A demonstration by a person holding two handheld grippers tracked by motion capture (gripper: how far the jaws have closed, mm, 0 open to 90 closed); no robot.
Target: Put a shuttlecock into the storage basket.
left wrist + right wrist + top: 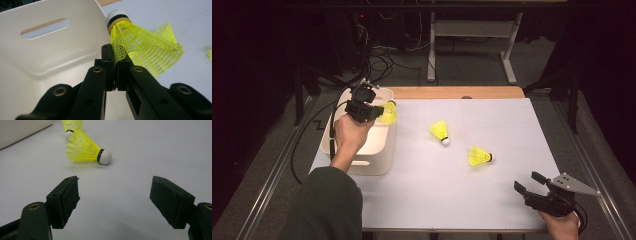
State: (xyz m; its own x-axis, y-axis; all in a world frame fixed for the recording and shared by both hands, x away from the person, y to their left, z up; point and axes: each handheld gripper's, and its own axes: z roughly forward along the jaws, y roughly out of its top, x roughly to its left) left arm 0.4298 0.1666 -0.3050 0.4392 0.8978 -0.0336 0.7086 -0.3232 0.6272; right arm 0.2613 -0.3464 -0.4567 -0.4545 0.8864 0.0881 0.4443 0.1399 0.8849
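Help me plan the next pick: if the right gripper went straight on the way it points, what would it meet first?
Probably the nearer yellow shuttlecock, lying on its side a little left of the line between the right gripper's open jaws. Bare table lies before it; depth is hard to judge.

Meshed plastic shuttlecock [147, 50], smooth bin [50, 52]

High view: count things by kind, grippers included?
Yellow shuttlecocks: 3, one in the left gripper at, two lying on the table at and
White bin: 1
Grippers: 2, the right gripper being the second
Total: 6
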